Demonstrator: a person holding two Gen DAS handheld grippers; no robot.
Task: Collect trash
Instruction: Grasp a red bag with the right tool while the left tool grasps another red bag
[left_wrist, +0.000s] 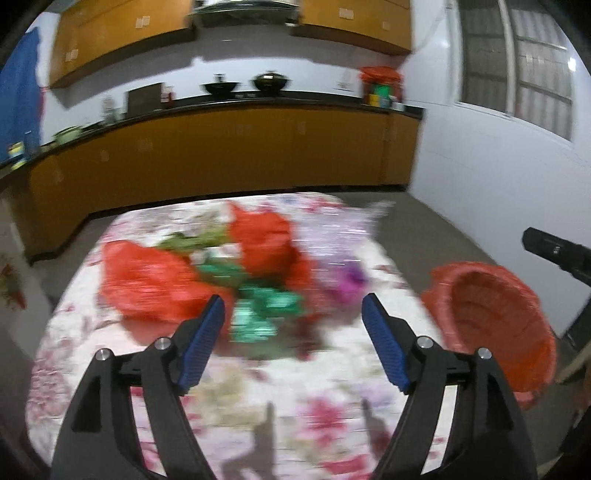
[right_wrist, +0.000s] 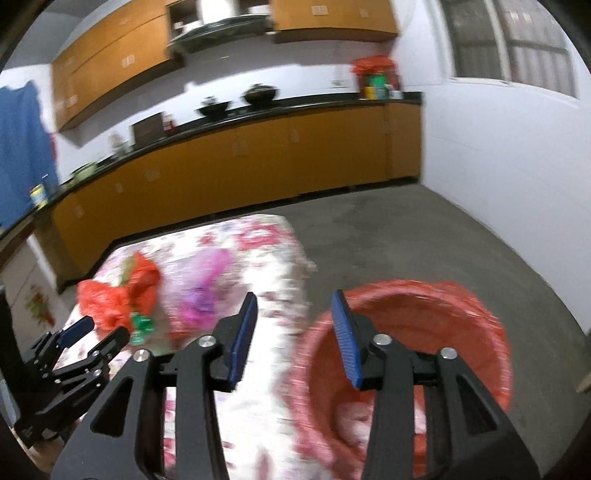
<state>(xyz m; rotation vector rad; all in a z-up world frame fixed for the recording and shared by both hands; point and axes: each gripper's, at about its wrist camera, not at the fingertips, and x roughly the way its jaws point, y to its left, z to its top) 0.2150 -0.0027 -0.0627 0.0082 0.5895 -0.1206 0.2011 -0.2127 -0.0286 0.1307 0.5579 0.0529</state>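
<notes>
A pile of trash lies on the floral tablecloth (left_wrist: 229, 387): red plastic bags (left_wrist: 147, 280), green foil wrappers (left_wrist: 258, 314) and purple wrappers (left_wrist: 347, 280). My left gripper (left_wrist: 293, 306) is open and empty, just short of the green wrappers. A red basket (left_wrist: 491, 325) stands at the table's right edge. In the right wrist view my right gripper (right_wrist: 293, 306) is open and empty above the basket's (right_wrist: 461, 332) left rim. The trash pile (right_wrist: 122, 291) lies far left, with the left gripper (right_wrist: 99, 332) beside it.
Orange kitchen cabinets (left_wrist: 221, 155) with a dark counter run along the back wall. Grey floor (right_wrist: 406, 236) and a white wall (right_wrist: 498, 166) lie to the right of the table. Both views are motion-blurred.
</notes>
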